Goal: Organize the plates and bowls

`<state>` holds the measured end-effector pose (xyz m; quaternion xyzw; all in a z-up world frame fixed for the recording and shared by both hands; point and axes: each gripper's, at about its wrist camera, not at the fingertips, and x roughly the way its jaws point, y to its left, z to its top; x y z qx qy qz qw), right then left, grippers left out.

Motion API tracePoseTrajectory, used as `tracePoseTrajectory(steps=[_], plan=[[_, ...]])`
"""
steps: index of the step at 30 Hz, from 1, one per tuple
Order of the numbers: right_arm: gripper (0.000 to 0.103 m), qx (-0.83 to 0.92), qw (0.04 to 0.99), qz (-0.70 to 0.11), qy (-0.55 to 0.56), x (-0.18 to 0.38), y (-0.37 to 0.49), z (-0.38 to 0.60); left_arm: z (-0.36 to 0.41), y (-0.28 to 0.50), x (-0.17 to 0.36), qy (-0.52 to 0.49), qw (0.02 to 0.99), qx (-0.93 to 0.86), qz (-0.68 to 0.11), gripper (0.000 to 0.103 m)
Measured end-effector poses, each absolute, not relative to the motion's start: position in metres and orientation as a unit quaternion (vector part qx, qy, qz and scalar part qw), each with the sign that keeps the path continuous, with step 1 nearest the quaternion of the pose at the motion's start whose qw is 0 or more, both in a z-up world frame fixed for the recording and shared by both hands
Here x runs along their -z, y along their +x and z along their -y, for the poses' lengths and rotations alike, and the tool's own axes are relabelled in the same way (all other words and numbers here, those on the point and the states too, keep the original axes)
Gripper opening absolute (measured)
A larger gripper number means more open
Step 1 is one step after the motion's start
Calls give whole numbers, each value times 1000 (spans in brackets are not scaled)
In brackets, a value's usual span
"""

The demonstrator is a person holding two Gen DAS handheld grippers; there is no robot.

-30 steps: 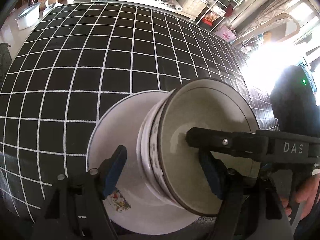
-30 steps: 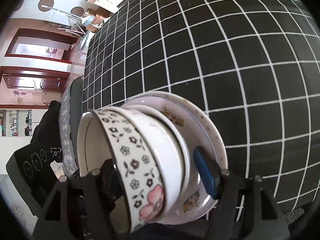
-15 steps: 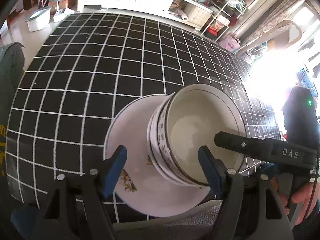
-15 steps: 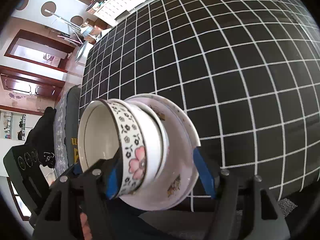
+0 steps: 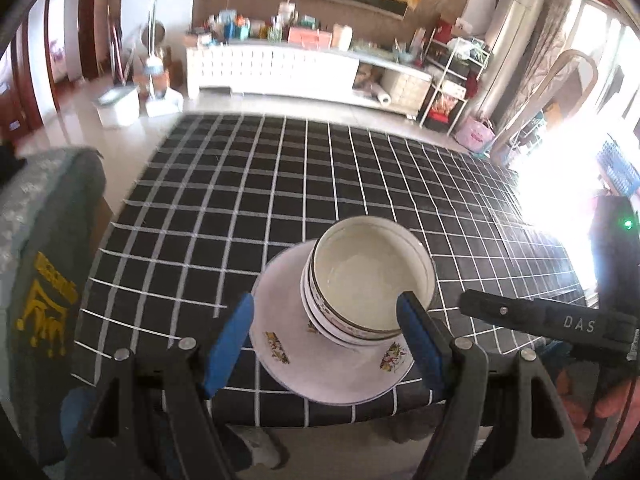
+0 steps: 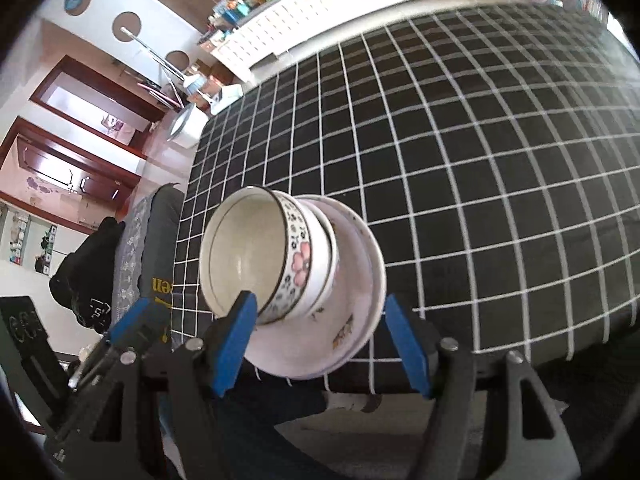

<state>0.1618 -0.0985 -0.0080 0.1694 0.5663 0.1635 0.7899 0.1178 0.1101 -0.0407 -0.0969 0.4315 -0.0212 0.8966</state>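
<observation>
Two nested bowls [image 5: 370, 280] sit inside a white plate [image 5: 320, 376] with small printed motifs, the stack resting near the front edge of a table under a black, white-gridded cloth [image 5: 280, 184]. The upper bowl carries a pink flower band [image 6: 300, 260], seen from the right wrist camera. With the crockery already gathered into one pile, the step in hand looks like clearing away from it; doing that well means lifting each tool straight off without brushing the plate's rim, since the stack stands close to the table's edge and a nudge could tip it over. The left gripper [image 5: 326, 344] hangs above the near side of the stack, its blue pads spread wide and holding nothing. The right gripper [image 6: 320, 340] likewise stands well open and empty, the plate showing between its pads but touched by neither. A grey-covered chair [image 5: 48, 264] stands beside the table.
</observation>
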Motion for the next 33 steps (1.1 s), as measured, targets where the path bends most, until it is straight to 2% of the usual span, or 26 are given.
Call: tracePoseTrajectory(steps=[12,21,23,26,30,31,32,33], plan=[[71,-138,870,-470,56,-43,97,108,-79,56,3,-32,932,16,-361,72],[73,-125,906,-404,25,-70,67,119,-77,20,-23,-24,955,-12,-294,74],[82,-124,912,-391,18,-75,61,121,-73,12,-26,-21,958,-12,-285,82],[94,-120,921,-371,3,-80,52,123,-68,2,-30,-17,962,-12,-273,83],[102,-102,937,-333,-34,-87,39,123,-63,-7,-31,-5,967,-12,-253,89],[103,-97,938,-329,-41,-87,37,124,-60,-9,-31,0,968,-10,-252,92],[103,-93,940,-326,-45,-87,34,125,-58,-10,-30,5,967,-6,-253,101],[103,-91,940,-324,-49,-86,33,126,-56,-11,-30,8,967,-4,-254,103]])
